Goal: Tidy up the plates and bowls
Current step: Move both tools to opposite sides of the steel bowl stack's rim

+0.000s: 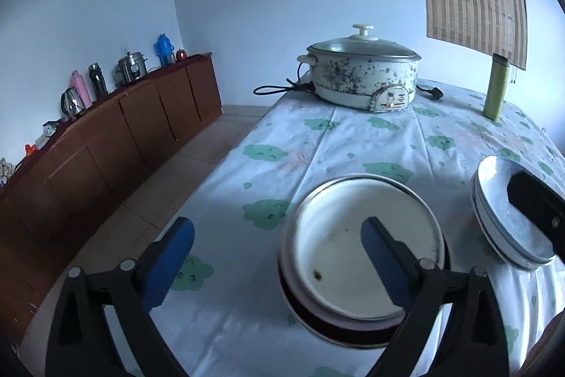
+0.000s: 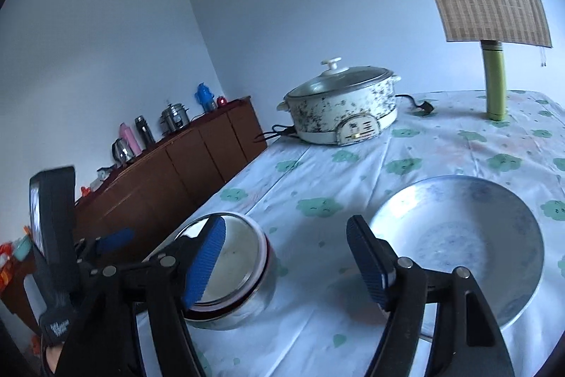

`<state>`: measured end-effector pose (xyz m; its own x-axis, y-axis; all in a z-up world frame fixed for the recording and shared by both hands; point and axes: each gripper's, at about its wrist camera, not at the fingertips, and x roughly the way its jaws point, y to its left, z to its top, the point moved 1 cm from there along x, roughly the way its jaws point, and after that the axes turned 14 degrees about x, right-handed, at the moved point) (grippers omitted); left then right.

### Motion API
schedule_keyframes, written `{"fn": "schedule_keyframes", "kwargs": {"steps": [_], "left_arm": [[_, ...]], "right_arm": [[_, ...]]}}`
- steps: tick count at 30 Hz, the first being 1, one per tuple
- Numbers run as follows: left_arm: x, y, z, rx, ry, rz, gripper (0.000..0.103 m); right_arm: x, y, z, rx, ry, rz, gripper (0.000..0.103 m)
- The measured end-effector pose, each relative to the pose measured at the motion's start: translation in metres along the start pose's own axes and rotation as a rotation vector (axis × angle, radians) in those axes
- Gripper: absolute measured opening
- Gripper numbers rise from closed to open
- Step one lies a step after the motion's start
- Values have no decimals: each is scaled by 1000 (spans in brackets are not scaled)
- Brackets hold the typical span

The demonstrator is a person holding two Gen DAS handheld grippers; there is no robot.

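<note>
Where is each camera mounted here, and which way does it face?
Left wrist: on the left tool, facing across the table over the bowl stack; its blue pads and the right tool's tip show.
Right wrist: on the right tool, between bowl stack and plate; left tool visible.
Shared: bowl stack, plate, electric pot, green flask.

No words or numbers are showing clearly enough to read. The control panel (image 2: pixel 356 129) on the speckled cooker (image 2: pixel 340 108), mid frame, is showing only blurry marks.
</note>
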<state>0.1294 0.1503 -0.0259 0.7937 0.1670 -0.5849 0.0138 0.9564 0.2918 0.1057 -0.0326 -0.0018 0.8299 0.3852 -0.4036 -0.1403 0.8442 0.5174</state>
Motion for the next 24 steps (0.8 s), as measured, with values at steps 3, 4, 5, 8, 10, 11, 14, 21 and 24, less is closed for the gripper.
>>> {"fn": "schedule_keyframes", "kwargs": {"steps": [3,4,5,8,10,11,14,21,24], "left_arm": [[-3,-4,-1,1,-3,-14,97],[-4,-6,-1,0,-2,-20,97],[-4,-7,-1,-3,-2,-26,97],[-5,-11,-1,-5,-3,-34,97],[-4,-13,-1,-2,2,-40,97],[-3,-13,-1,-2,5,-43,97],[-1,-8,-4,-24,14,-58,97],[5,23,-12,-113,33,-66,97],[5,28,-16,-125,28,-44,97]], "right_arm": [[-1,-4,-3,9,9,-6,73],[-1,-5,-3,8,15,-13,73],[-1,-6,-4,9,21,-17,73],[-3,-7,-7,8,32,-17,73],[-2,-7,-8,-2,44,-27,73],[1,-6,-8,-5,53,-28,73],[5,-7,-10,-9,80,-27,73],[7,-2,-11,-21,132,18,73],[5,3,-13,-45,116,11,73]]}}
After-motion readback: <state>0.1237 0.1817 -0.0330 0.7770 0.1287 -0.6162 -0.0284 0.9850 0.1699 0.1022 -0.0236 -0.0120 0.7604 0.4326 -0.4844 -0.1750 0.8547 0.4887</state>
